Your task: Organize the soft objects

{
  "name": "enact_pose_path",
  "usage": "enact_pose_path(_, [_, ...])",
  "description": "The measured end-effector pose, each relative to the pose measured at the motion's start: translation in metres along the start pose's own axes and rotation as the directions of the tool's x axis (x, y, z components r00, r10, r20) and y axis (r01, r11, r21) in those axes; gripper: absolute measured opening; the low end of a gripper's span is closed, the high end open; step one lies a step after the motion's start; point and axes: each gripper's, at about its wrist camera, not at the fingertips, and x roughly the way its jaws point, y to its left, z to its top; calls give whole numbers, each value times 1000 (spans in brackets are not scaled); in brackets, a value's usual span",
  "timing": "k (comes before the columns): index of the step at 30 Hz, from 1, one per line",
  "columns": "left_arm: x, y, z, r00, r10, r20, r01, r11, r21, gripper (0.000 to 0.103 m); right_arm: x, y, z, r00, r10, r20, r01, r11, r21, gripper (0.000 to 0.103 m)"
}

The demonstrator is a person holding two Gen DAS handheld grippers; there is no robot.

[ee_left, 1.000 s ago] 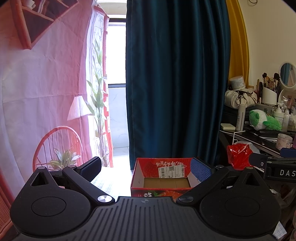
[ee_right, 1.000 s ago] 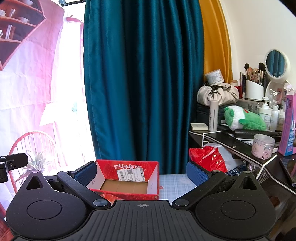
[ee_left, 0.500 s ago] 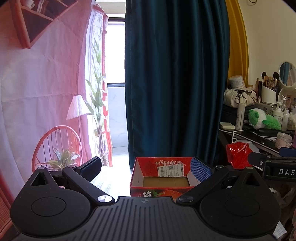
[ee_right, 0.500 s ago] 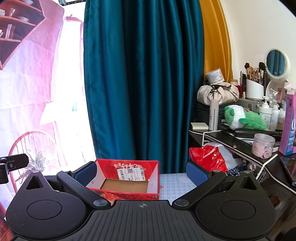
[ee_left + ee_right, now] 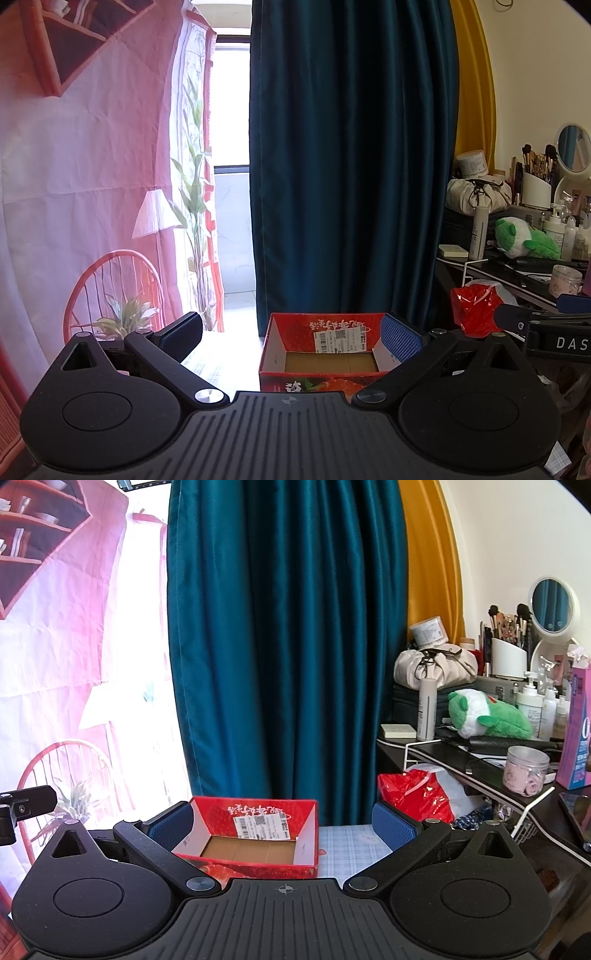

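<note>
Left gripper [image 5: 291,338]: jaws wide apart, nothing between them, blue pads [image 5: 400,338] showing; held level, facing the box. Right gripper [image 5: 282,821]: likewise spread wide and empty, its left finger overlapping the near-left corner of the box in its view. Box [image 5: 255,834]: red cardboard, open top, brown floor bare, white shipping label [image 5: 260,827] on the inner far wall; sits on a pale checked surface [image 5: 351,843] just ahead of both grippers. Red plastic bag [image 5: 413,797]: crumpled, right of the box, below the desk edge, with a white bag against it. Desk [image 5: 461,771]: dark, to the right, crowded. Plastic jar [image 5: 526,775]: clear, pink contents, near the front edge. Plush toy [image 5: 487,716]: green and white, lying on its side on the desk, well apart from the box and from both grippers. Spray can [image 5: 426,709]: upright, just left of the toy. Drawstring pouch [image 5: 436,666]: beige, behind the can. Brush holder [image 5: 508,657] and round mirror [image 5: 552,605]: at the back of the desk. Curtain [image 5: 284,638]: dark teal, hanging behind the box. Pink printed backdrop [image 5: 85,177]: far left.
</note>
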Motion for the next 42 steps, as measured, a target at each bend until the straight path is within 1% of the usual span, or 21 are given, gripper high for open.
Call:
enact_pose_path(17, [1,2,-3,1000,-7,-2,7,1000,-4,103,1,1,1,1000,-1,-3,1,1000,2,103])
enact_pose_path(20, [6,3,-8,1000,-10,-3,10,1000,-9,103,4,-1,-3,1000,15,10,-15,1000,15,103])
enact_pose_path(23, [15,2,-20,999,34,30,-34,999,6,103,14,-3,-13,999,46,23,-47,999,16,103])
enact_pose_path(25, [26,1,-30,997,62,36,-63,997,33,103,24,-4,-28,997,73,31,-74,997,20,103])
enact_pose_path(27, [41,2,-40,998,67,11,-68,997,40,103,36,-4,-42,995,92,43,-93,996,17,103])
enact_pose_path(29, [56,6,-50,997,69,-25,-68,997,31,103,50,-2,-56,997,75,18,-75,997,7,103])
enact_pose_path(31, [71,10,-62,994,93,-52,-91,995,33,103,63,-1,-66,997,76,-14,-76,997,12,103])
enact_pose_path(34, [89,18,-77,989,116,-87,-112,993,42,103,80,-1,-82,997,78,-22,-77,996,38,103])
enact_pose_path(38, [111,31,-94,980,113,-162,-112,994,15,103,98,0,-101,996,75,-40,-73,995,64,103])
enact_pose_path(40, [119,38,-102,977,110,-184,-111,994,5,103,106,1,-110,996,83,-43,-79,993,83,103])
enact_pose_path(42, [123,43,-110,974,106,-200,-108,994,0,103,113,3,-117,996,77,-52,-73,994,77,103])
